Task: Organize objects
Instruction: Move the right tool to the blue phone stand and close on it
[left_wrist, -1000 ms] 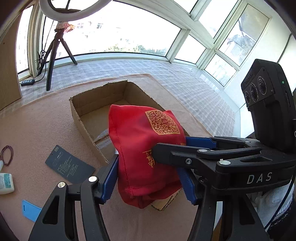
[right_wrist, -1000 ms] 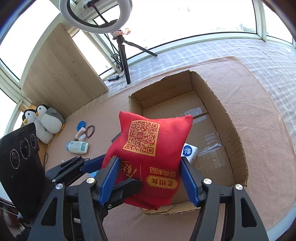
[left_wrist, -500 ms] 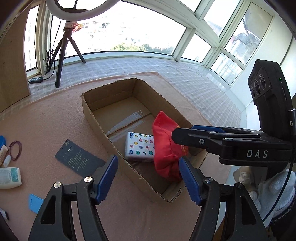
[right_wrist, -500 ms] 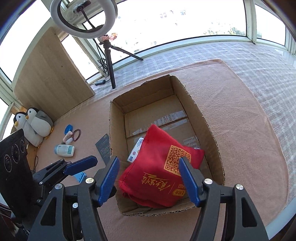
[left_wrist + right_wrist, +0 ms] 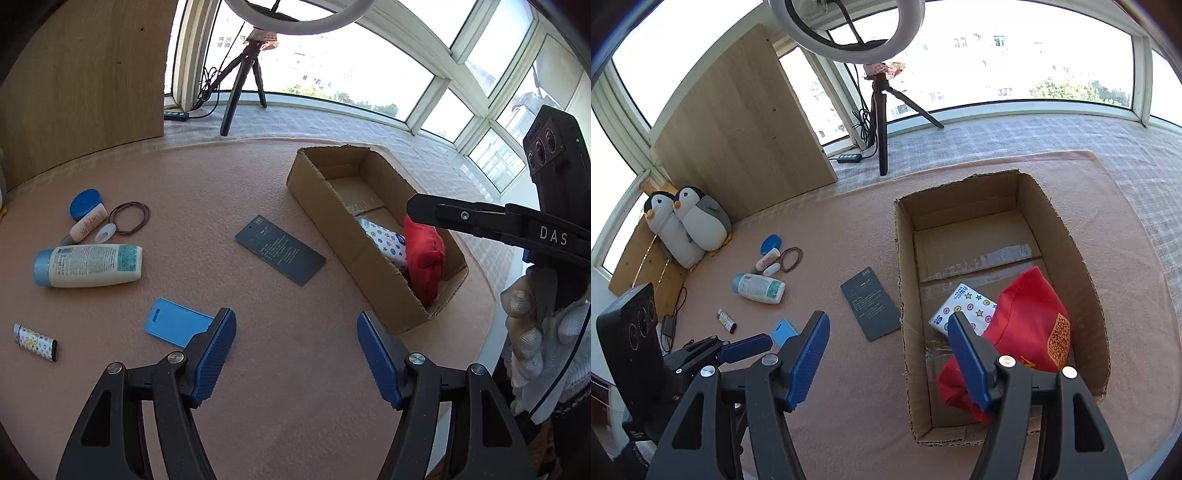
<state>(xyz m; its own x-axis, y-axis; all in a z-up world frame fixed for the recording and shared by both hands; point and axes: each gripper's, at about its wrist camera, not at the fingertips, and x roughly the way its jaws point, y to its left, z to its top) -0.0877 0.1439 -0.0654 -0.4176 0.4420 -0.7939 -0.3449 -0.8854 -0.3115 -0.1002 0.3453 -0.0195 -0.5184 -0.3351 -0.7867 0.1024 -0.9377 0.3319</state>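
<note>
Two grippers, left (image 5: 295,350) and right (image 5: 888,349), jaws apart, empty, red bag (image 5: 1027,325) in box (image 5: 905,258), card (image 5: 280,249) outside.

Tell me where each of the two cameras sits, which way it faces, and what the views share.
Left wrist: on the left claw, angled down over the mat at the blue card and lotion bottle; the right claw and a gloved hand show at the right edge.
Right wrist: on the right claw, angled down over the cardboard box holding the red pouch; the left claw shows lower left.
Shared: box, pouch, black card, ring light tripod.
</note>
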